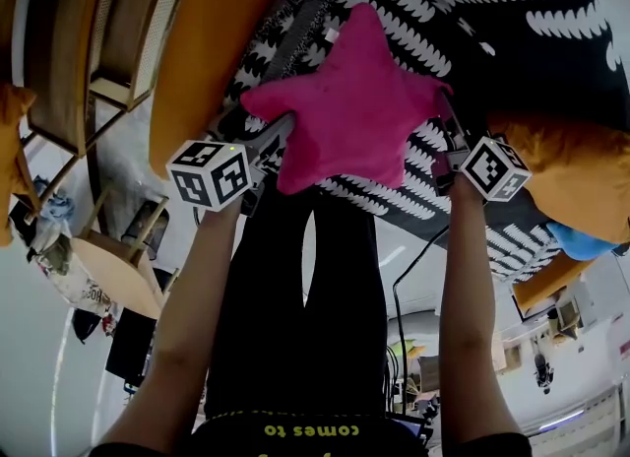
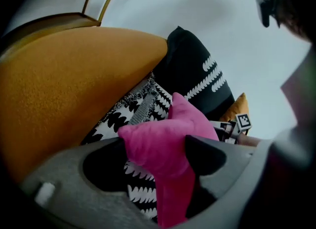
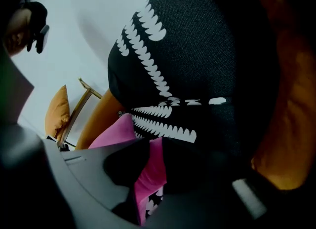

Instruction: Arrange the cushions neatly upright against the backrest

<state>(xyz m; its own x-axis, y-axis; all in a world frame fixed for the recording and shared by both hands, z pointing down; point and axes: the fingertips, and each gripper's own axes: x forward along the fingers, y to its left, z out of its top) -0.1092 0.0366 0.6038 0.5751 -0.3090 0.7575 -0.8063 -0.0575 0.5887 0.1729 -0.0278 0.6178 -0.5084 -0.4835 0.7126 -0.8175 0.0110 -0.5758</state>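
Observation:
A pink star-shaped cushion [image 1: 349,110] hangs between my two grippers, over the sofa's black-and-white patterned cover [image 1: 394,204]. My left gripper [image 1: 279,137] is shut on the star's left arm; in the left gripper view the pink plush [image 2: 163,141] bulges between the dark pads [image 2: 200,154]. On the right arm of the star, my right gripper [image 1: 448,145] pinches a thin fold of pink fabric [image 3: 153,166]. A black cushion with white leaf rows [image 1: 522,12] leans just behind the star and fills the right gripper view [image 3: 197,65].
A broad orange sofa arm [image 1: 212,41] curves along the left side [image 2: 69,90]. An orange cushion [image 1: 581,179] lies to the right with a blue thing [image 1: 581,243] beside it. Another orange cushion [image 3: 58,112] rests on a wooden chair farther off. Wooden shelving [image 1: 98,41] stands at the left.

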